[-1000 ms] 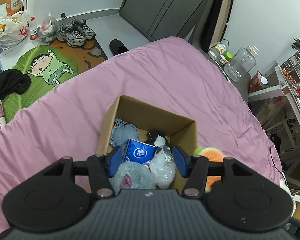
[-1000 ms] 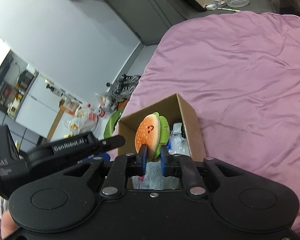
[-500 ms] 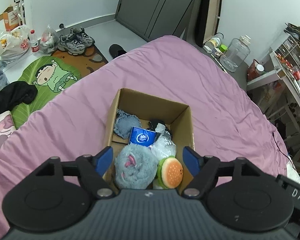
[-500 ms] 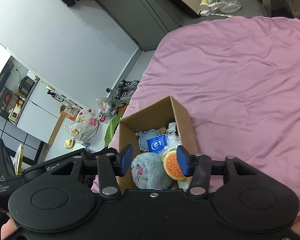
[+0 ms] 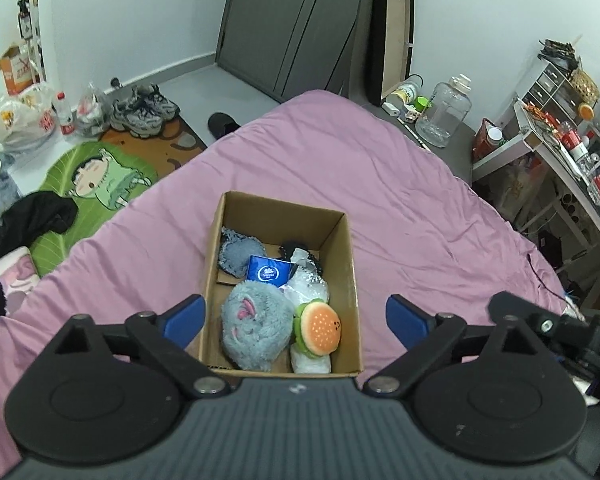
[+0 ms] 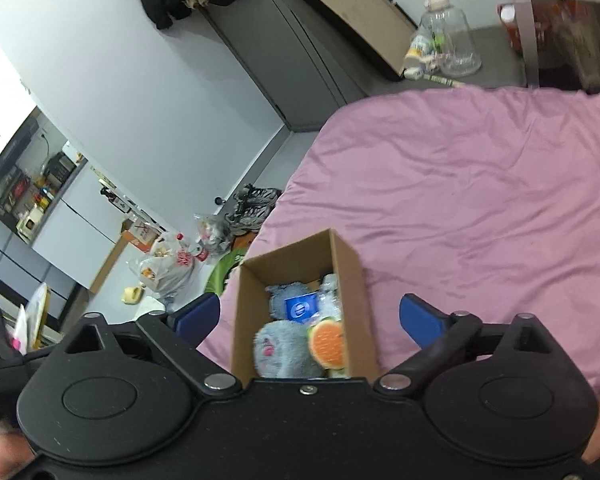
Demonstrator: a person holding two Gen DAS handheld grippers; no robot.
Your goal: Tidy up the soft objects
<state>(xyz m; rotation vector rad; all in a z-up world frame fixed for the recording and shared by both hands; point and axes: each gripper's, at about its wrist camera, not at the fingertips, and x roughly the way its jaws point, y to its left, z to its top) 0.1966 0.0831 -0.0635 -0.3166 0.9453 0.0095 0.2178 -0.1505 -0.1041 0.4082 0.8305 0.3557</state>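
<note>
Where: an open brown cardboard box (image 5: 342, 236) sits on the bed's pink-purple quilt (image 5: 400, 216), and I hold both tools above its near end.

What has changed: a second ago my right gripper (image 6: 310, 318) pinched the small orange-and-green plush burger toy (image 5: 319, 327); half a second ago its jaws had parted and the toy lay in the box. Now it rests in the near right corner, touching the fluffy grey plush animal with pink ears (image 5: 256, 326) and lying over a white plastic-wrapped bundle (image 5: 311, 286).

Right jaws: spread wide, holding nothing, the box framed between them.

Left jaws: my left gripper (image 5: 296, 318) is also released and empty, backed higher than a second ago.

Other contents: a blue tissue packet with a white logo (image 5: 269, 271) and a grey knitted cloth piece (image 5: 238, 250) lie farther back; something black sits at the far right, too hidden to name.

Meaning for the task: I judge this drop finished. No other soft item shows on the quilt, so the sorting looks close to done.
</note>
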